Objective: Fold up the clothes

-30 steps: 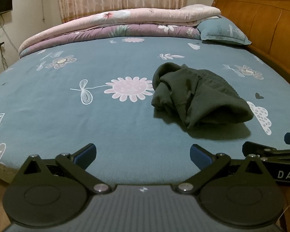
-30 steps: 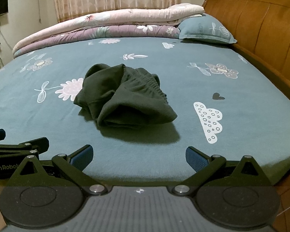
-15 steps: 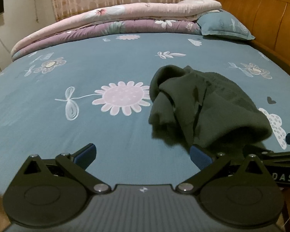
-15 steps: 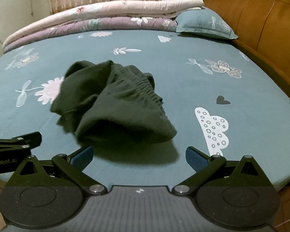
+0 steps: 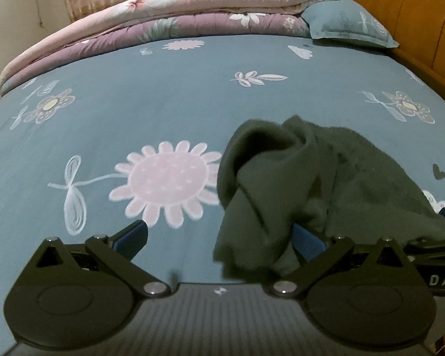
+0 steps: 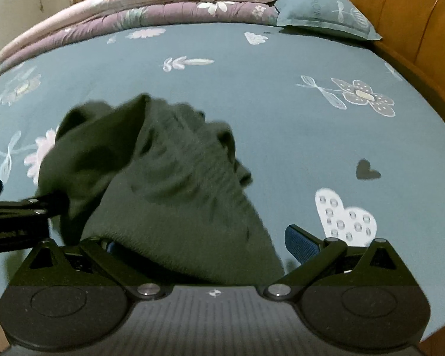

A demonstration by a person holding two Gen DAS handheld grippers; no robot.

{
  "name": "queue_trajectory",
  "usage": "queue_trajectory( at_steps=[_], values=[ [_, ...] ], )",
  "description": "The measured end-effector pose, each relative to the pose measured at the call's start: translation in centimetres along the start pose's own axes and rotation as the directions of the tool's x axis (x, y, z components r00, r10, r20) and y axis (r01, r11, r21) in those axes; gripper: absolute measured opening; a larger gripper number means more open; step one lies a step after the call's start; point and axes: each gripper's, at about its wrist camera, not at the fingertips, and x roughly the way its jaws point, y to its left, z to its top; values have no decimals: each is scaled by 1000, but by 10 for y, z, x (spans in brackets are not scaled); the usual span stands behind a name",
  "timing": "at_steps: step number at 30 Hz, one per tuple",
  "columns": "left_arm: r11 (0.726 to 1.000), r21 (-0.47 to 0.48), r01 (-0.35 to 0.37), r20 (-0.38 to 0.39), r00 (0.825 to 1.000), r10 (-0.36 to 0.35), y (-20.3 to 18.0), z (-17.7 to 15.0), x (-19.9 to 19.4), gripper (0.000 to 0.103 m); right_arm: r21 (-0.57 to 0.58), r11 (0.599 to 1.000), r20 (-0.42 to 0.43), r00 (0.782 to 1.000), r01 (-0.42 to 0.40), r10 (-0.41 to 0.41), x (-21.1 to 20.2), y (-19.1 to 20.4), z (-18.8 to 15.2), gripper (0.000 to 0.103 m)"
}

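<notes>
Lying in a crumpled heap on the bed (image 5: 163,112), the dark green garment (image 5: 326,178) sits near the front edge of the blue sheet, just beside a large pink flower print (image 5: 166,181) on its left. The left hand-held gripper (image 5: 219,237) is wide open; the near left fold of the garment hangs between its fingers and covers part of the right blue pad (image 5: 307,241), while the left pad is bare above the sheet. The right hand-held gripper (image 6: 198,244) is also wide open, and the front of the garment (image 6: 169,184) spreads over its left finger, so that pad is almost hidden. Its right pad (image 6: 299,241) is free, near a white dotted cloud print (image 6: 345,218). I cannot tell if any pad really touches the cloth.

At the far side of the bed a folded pink and purple quilt (image 5: 178,14) lies along the edge, with a blue pillow (image 5: 347,26) at its right end. A wooden headboard (image 6: 415,17) closes the right side. The middle of the sheet, between the garment and the quilt, is open and flat.

The garment is blurred in both views, and its shape is hard to read; a ribbed band shows in the right wrist view. Each camera sees only a part of the other gripper at the picture border.
</notes>
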Motion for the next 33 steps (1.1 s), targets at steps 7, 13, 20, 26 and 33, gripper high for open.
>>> queue_trajectory(
  at_steps=[7,13,20,26,33],
  values=[
    [999,37,31,-31,999,-30,-10,28,29,103,19,1000,-21,1000,-8,8,16,-10,22,103],
    [992,111,52,-57,997,-46,-22,31,48,103,-9,1000,-35,999,-25,25,27,-12,35,103],
    [984,142,109,-101,990,-96,-19,35,61,103,-85,993,-43,996,-76,73,42,-9,46,103],
    [971,160,176,-70,983,-167,-10,23,63,103,-159,976,-61,988,-150,142,48,-12,42,103],
    [966,100,238,-115,967,-226,-1,20,72,103,-103,969,-115,970,-226,214,58,-24,40,103]
  ],
)
